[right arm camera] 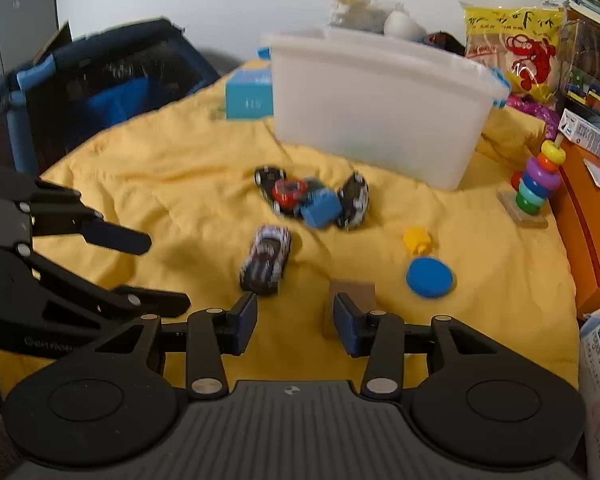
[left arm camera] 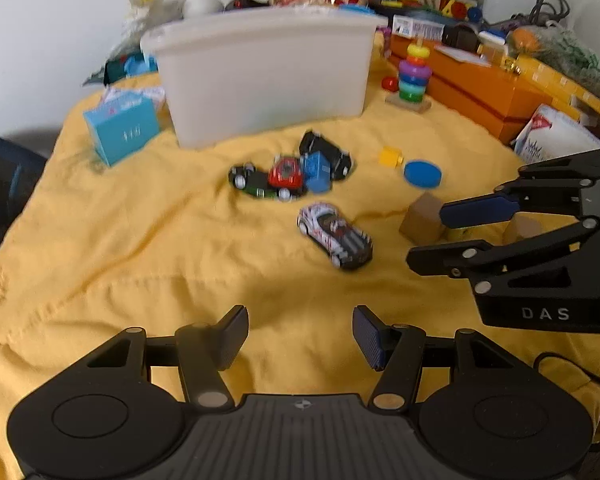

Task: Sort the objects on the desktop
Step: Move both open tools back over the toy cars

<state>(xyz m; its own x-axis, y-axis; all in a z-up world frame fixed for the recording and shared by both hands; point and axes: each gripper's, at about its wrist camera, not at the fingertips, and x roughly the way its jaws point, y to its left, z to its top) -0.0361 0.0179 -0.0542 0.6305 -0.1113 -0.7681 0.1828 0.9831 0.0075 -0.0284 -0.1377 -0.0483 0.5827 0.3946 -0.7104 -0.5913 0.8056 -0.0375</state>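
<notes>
A white toy car [left arm camera: 334, 234] [right arm camera: 266, 260] lies on the yellow cloth [left arm camera: 140, 240]. Behind it is a pile of a red car [left arm camera: 286, 174] [right arm camera: 288, 192], a black car [left arm camera: 326, 152] [right arm camera: 354, 200] and a blue block [left arm camera: 316, 170] [right arm camera: 320, 208]. My left gripper [left arm camera: 300, 334] [right arm camera: 164, 272] is open over bare cloth, short of the white car. My right gripper [right arm camera: 295, 322] [left arm camera: 428, 236] is open with nothing between its pads. A wooden block [right arm camera: 354, 290] [left arm camera: 422, 220] sits just beyond its right finger.
A white plastic bin [left arm camera: 260, 76] [right arm camera: 380, 112] stands behind the pile. A yellow piece [left arm camera: 390, 157] and a blue disc [left arm camera: 422, 174] lie right of the cars. A ring stacker [left arm camera: 412, 76], an orange box [left arm camera: 480, 84] and a light blue box [left arm camera: 120, 128] border the cloth.
</notes>
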